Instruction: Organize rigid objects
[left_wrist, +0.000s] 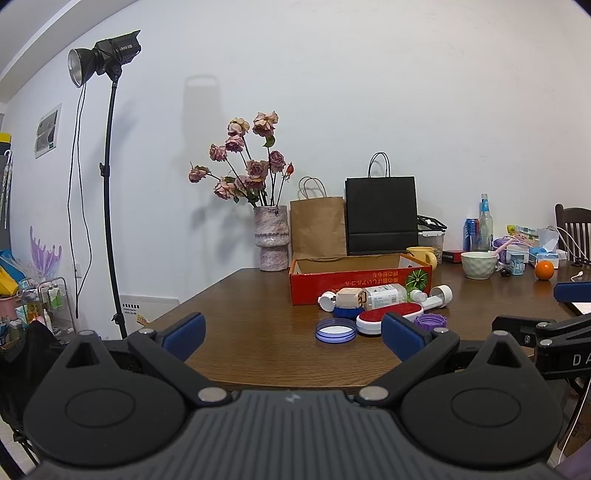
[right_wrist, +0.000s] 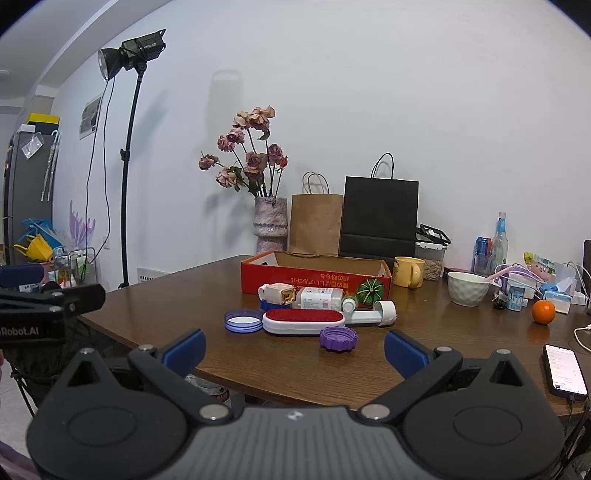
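A red cardboard box (left_wrist: 360, 282) (right_wrist: 314, 278) lies open on the brown table (left_wrist: 251, 332) (right_wrist: 295, 365). In front of it lie a clear bottle (left_wrist: 382, 295) (right_wrist: 319, 298), a red-topped white lint brush (left_wrist: 391, 318) (right_wrist: 303, 320), a blue lid (left_wrist: 336, 330) (right_wrist: 243, 320), a purple lid (left_wrist: 430, 321) (right_wrist: 338, 339) and a beige block (right_wrist: 277, 293). My left gripper (left_wrist: 293, 336) hangs open at the table's near edge, well short of them. My right gripper (right_wrist: 294, 352) is open too, just before the purple lid, with nothing between its fingers.
A vase of dried roses (left_wrist: 270, 236), a brown bag (left_wrist: 317, 225) and a black bag (left_wrist: 381, 214) stand behind the box. A yellow mug (right_wrist: 408, 271), white bowl (right_wrist: 468, 288), orange (right_wrist: 543, 312) and bottles crowd the right. A phone (right_wrist: 565, 371) lies near the edge. A light stand (left_wrist: 110, 184) is left.
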